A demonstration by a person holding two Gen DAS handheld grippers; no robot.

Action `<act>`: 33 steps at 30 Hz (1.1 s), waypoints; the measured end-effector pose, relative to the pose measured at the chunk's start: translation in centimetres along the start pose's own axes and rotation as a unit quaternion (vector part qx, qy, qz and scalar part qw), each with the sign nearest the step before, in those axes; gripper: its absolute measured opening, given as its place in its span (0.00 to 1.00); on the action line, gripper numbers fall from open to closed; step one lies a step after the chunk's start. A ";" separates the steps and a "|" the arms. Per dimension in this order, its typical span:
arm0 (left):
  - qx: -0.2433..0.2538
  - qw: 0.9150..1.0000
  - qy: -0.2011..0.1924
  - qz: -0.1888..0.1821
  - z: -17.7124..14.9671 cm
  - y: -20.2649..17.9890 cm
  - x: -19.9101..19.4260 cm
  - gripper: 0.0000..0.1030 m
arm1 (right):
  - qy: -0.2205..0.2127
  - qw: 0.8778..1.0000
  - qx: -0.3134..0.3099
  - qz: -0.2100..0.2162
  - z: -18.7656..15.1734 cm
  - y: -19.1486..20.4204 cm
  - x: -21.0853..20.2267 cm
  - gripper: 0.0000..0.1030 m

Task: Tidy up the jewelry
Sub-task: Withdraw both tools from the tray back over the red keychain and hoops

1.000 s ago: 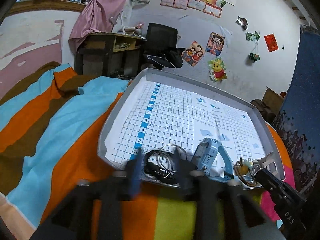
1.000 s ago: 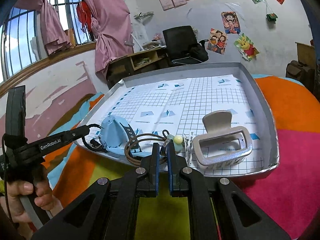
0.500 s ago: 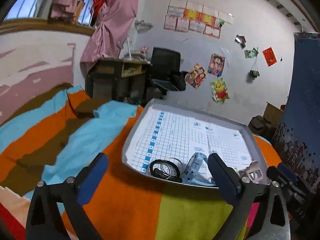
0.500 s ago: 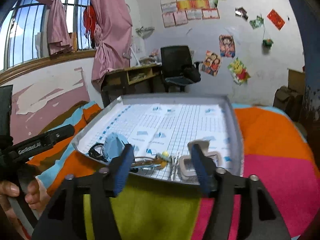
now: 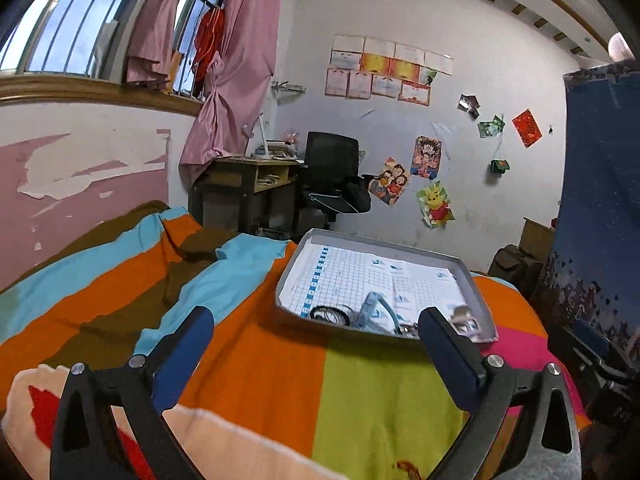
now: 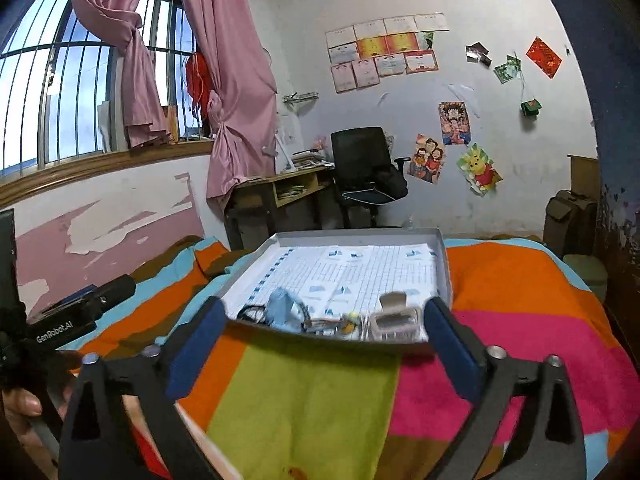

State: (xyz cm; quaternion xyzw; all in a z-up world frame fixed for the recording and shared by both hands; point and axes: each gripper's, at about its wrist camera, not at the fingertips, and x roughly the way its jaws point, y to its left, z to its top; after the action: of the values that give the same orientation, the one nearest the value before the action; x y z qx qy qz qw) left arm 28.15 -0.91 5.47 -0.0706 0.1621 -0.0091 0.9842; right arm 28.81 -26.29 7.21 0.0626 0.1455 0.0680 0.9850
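A grey tray lined with grid paper lies on the bed. At its near edge sit black rings, a blue watch and a grey claw clip. My left gripper hovers back from the tray, open and empty. In the right wrist view the same tray holds the watch, a yellow bead piece and the clip. My right gripper has its jaws opening wide with nothing between them. A hand holds the left tool at the left edge.
A striped blanket in orange, blue, green and pink covers the bed. Behind the tray stand a wooden desk and a black office chair. A dark blue wardrobe rises on the right, and pink curtains hang at the window.
Both grippers have pulled back and upward from the tray's near edge. Their jaws went from nearly shut to wide apart. The jewelry pieces stay in the tray.
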 end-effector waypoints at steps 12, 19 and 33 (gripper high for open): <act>0.008 1.000 -0.025 -0.014 -2.9 0.5 -8.3 1.00 | -0.035 0.999 -0.013 -0.021 -2.7 1.2 -11.3 0.99; 0.014 0.999 -0.024 -0.017 -5.3 1.1 -11.9 1.00 | -0.027 0.999 -0.002 -0.026 -5.1 1.5 -14.8 0.99; 0.006 1.000 -0.020 -0.023 -8.6 2.4 -16.0 1.00 | 0.001 0.999 0.000 -0.052 -8.5 2.4 -18.2 0.99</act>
State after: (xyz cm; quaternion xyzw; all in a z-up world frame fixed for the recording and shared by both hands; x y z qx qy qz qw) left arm 10.21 0.96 2.17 -0.0689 0.1404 -0.0312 0.9872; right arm 8.78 -25.86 4.56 0.0554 0.1497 0.0170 0.9870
